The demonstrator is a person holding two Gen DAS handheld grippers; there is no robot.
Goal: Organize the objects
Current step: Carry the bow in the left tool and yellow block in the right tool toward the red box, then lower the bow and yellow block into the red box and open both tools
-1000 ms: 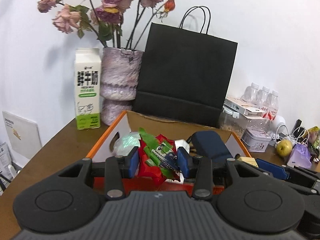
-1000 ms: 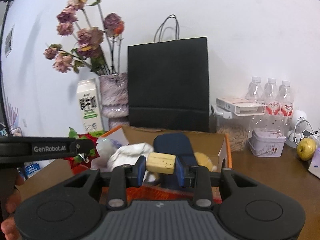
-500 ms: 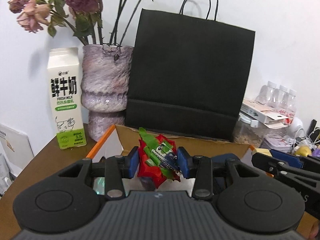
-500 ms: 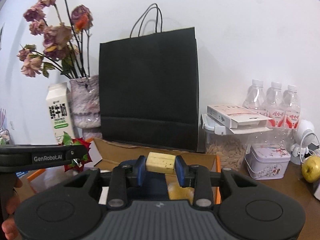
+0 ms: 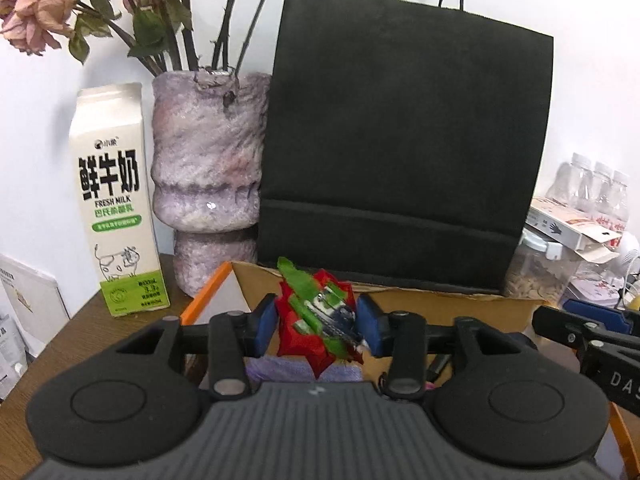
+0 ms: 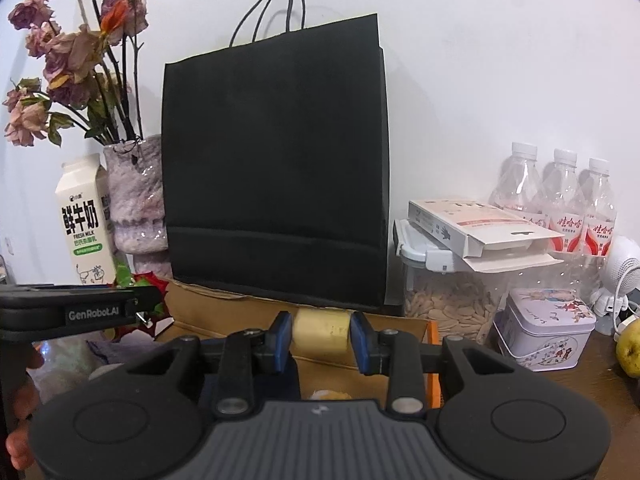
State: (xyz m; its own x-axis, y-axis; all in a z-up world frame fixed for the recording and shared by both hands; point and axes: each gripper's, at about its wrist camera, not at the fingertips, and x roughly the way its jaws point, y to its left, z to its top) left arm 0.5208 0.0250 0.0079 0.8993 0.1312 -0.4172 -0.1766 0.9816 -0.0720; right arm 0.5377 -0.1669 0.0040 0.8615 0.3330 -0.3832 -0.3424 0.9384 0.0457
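Both tongs gripping – box (image 5: 404, 300) contents mostly hidden

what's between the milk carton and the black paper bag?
The mottled purple vase holding dried roses stands between the milk carton and the black paper bag. Both wrist views show it; clearest in the left one.

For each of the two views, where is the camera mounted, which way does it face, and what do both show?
Left wrist: sits on the left gripper, facing the black paper bag over the cardboard box; its fingers clamp a red-and-green wrapped item; the right gripper's tip intrudes at the right edge.
Right wrist: sits on the right gripper, facing the same bag; it holds a yellowish block; the left gripper and the person's hand show.
Shared: bag, white milk carton, purple vase.
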